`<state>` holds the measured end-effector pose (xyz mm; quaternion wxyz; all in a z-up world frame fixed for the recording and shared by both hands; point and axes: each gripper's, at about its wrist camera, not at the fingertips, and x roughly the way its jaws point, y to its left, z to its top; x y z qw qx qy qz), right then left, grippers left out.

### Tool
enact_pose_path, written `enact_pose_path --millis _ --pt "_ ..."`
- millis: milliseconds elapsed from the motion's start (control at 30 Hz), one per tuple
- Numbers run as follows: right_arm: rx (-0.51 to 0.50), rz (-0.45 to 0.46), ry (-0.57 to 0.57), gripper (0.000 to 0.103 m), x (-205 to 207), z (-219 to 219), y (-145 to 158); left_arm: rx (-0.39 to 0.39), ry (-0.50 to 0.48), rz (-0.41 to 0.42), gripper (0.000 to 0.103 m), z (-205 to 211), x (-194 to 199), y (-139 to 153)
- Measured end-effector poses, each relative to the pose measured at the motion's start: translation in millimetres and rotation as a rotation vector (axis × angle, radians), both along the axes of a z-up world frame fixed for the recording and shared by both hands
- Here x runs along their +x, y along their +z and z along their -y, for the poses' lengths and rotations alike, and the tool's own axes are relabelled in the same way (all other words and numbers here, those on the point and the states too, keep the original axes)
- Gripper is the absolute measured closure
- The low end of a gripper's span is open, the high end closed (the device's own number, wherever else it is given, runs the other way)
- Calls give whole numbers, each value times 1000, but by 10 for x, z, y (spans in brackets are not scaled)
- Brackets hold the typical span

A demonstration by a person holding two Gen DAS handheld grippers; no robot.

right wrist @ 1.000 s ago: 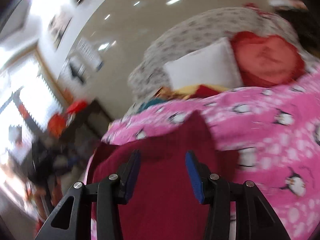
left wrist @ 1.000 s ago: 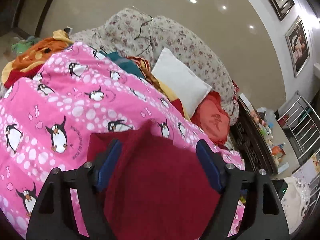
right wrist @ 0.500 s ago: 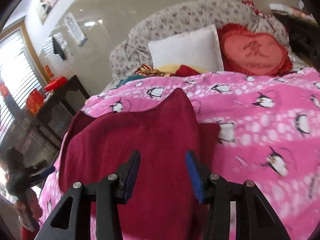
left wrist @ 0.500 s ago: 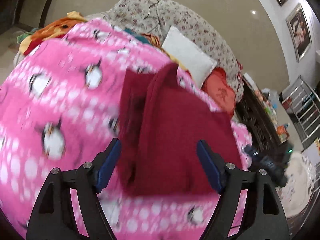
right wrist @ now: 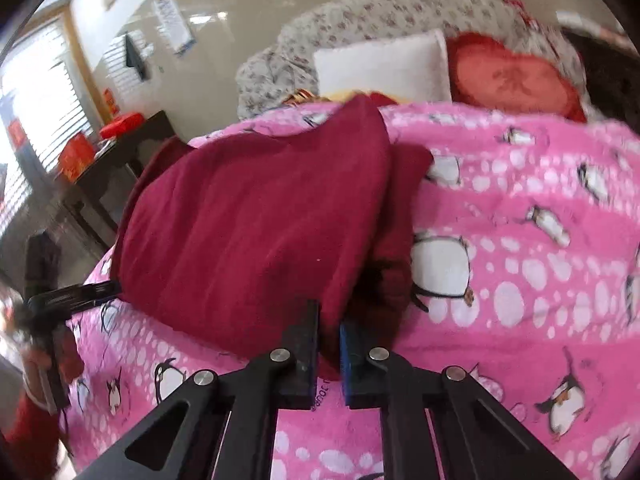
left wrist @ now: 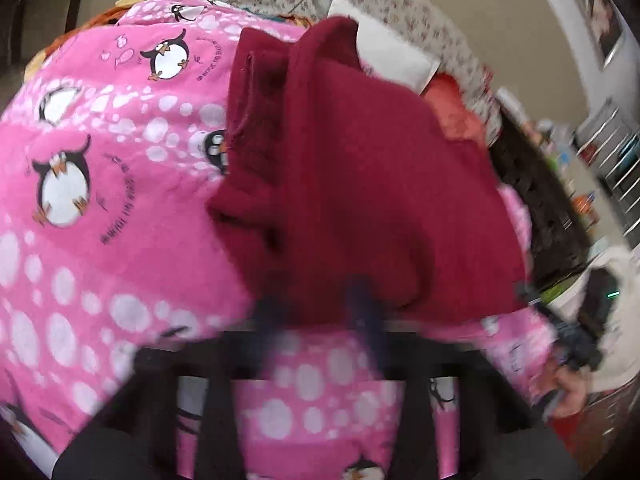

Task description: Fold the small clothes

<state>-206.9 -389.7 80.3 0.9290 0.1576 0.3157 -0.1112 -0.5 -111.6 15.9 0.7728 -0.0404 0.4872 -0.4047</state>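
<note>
A dark red garment (left wrist: 360,168) lies partly folded on a pink penguin blanket (left wrist: 100,208); it also shows in the right wrist view (right wrist: 256,224). My left gripper (left wrist: 320,308) is blurred with motion at the garment's near edge, its fingers close together; I cannot tell if it grips the cloth. My right gripper (right wrist: 329,320) is shut on the garment's near right corner. The left gripper (right wrist: 76,292) shows in the right wrist view at the garment's left edge.
A white pillow (right wrist: 384,68), a red heart cushion (right wrist: 512,80) and a floral quilt (right wrist: 360,16) lie at the bed's far end. A dark side table (right wrist: 120,148) with red boxes stands at the left. A dark cabinet (left wrist: 540,192) stands at the right.
Both grippers have drawn back to the garment's near edge and their jaws have closed from wide open. The right now pinches the corner. The left wrist view has blurred with fast motion.
</note>
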Motion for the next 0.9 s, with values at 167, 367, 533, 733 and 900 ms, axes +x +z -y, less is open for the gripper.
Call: enact_pose_path --millis 167,367,533,733,900 --pt "-36 14 41 97 -238 -31 89 -12 -18 65 90 -260 51 254" --pt "43 -43 8 97 -249 18 -256 35 23 8 93 -379 141 -78" --pt "32 81 -28 86 -418 36 204 31 22 103 93 -438 8 230" --pt "-34 104 -122 39 190 282 526 -2 38 220 93 -203 58 732" --pt "-22 -1 -194 50 987 608 466 20 12 201 78 424 392 773"
